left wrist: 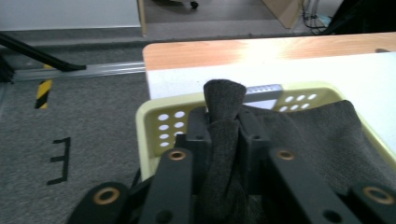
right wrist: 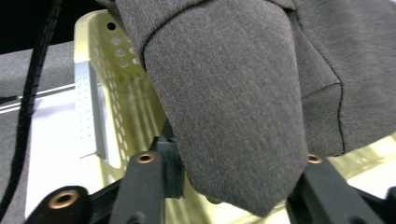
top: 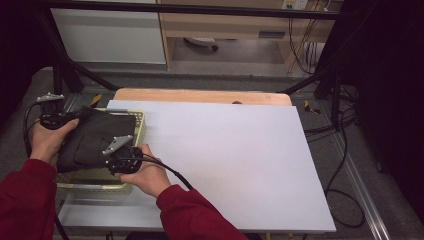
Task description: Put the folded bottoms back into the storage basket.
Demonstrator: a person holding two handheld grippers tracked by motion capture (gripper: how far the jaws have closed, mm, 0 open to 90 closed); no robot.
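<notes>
Both claws are working at the left edge of the frame, over a pale yellow perforated basket (top: 140, 121). Left gripper (left wrist: 225, 122) is pinching a bunched fold of dark grey cloth (top: 95, 137) between nearly closed jaws. Right gripper (right wrist: 233, 158) is sitting with its jaws partly apart, cloth hanging between them; whether the pads are pressing is hard to tell. Draped fabric is covering most of the basket. Beyond lies a white table sheet (top: 235, 150), with a wooden board edge (top: 200, 96) at its far side.
</notes>
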